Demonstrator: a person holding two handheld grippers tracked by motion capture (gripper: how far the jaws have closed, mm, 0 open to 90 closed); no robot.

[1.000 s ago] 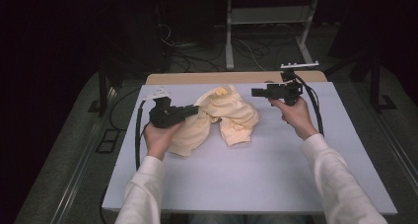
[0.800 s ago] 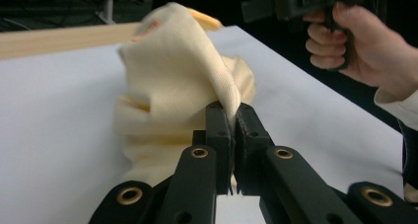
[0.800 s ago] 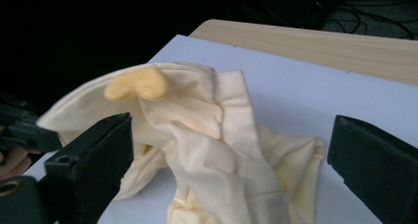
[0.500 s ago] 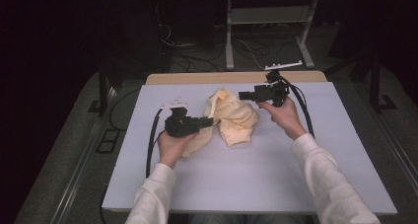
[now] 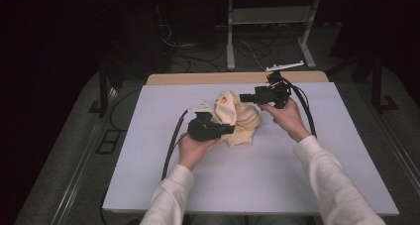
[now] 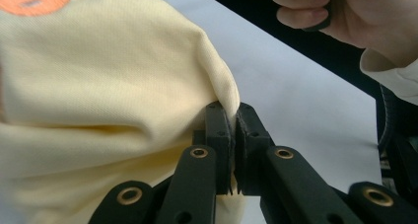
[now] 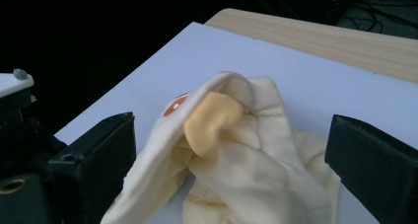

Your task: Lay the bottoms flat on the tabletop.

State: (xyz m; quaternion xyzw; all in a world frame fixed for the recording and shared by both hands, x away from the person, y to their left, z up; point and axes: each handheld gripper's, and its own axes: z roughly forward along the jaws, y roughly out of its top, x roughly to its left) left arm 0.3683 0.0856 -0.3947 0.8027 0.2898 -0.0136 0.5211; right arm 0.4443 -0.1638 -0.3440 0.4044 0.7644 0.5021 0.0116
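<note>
Here's the pale yellow cloth [image 5: 236, 120], bunched in a heap near the middle of the white counter [image 5: 297, 180], with an orange patch [image 5: 224, 100] showing on the fold that faces up. The left hand-held gripper [image 5: 229, 129] is at the near-left side of the heap, and in the left gripper view its two black jaws are pressed together on a pinch of the cloth [image 6: 113, 100], the fabric edge squeezed right between the pads and a bit poking out below them. The cloth rises from that pinch in a taut fold. Over on the far-right side, the right hand-held gripper [image 5: 243, 97] is held level, pointing at the heap from just beside it. In the right gripper view its jaws stand wide apart, one on each side of the picture, with the crumpled cloth [image 7: 236, 150] lying between and beyond them and not touched by either pad. Black cables [image 5: 173, 145] trail from both tools across the counter toward the near edge.
</note>
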